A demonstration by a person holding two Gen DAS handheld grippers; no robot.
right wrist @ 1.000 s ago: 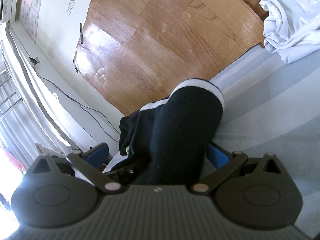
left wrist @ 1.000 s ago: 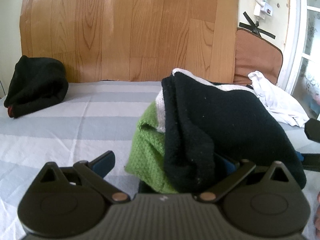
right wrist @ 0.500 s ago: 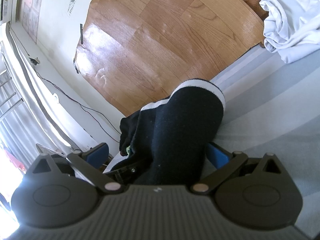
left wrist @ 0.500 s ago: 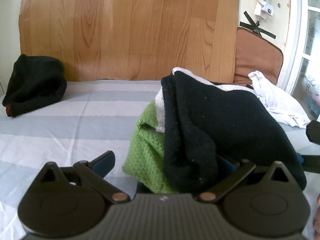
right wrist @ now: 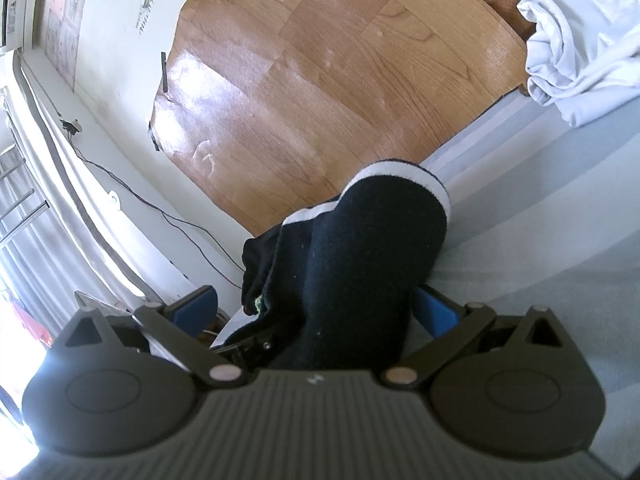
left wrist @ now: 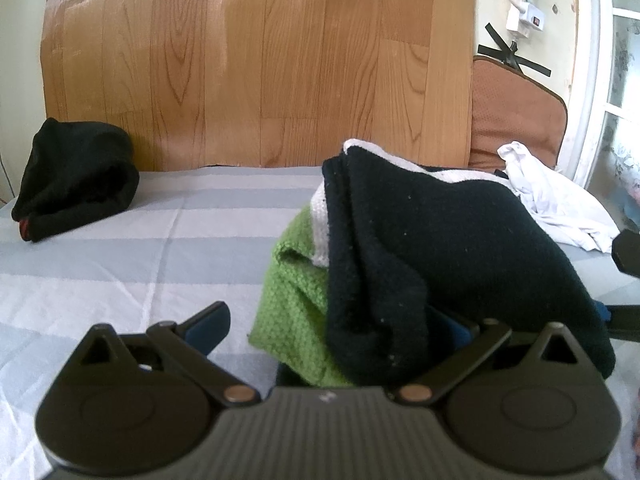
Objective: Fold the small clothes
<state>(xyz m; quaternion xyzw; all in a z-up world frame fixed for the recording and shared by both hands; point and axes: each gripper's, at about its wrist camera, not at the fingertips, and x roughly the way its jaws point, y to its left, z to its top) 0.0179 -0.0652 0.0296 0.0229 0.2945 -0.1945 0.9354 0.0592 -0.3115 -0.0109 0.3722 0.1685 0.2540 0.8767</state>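
Note:
A knitted garment, dark navy [left wrist: 440, 240] with a green part [left wrist: 292, 300] and a white band [left wrist: 320, 216], is bunched up on the grey-and-white striped sheet [left wrist: 120, 260]. My left gripper [left wrist: 332, 326] is open, its jaws wide apart. The garment's near end lies between them and hides the right finger. In the right wrist view the same navy garment [right wrist: 372, 248] stands up between the blue-padded fingers of my right gripper [right wrist: 316, 308], which is also open. A dark piece of the right gripper [left wrist: 628, 252] shows at the left wrist view's right edge.
A folded black bundle [left wrist: 76, 176] lies at the far left of the sheet. A crumpled white cloth [left wrist: 560, 208] lies at the far right, also in the right wrist view [right wrist: 580, 40]. A wood-pattern panel [left wrist: 260, 60] and a brown cushion [left wrist: 516, 120] stand behind.
The left wrist view has drifted very slightly. The garment and both grippers hold the same places, and the jaws stay as wide as before.

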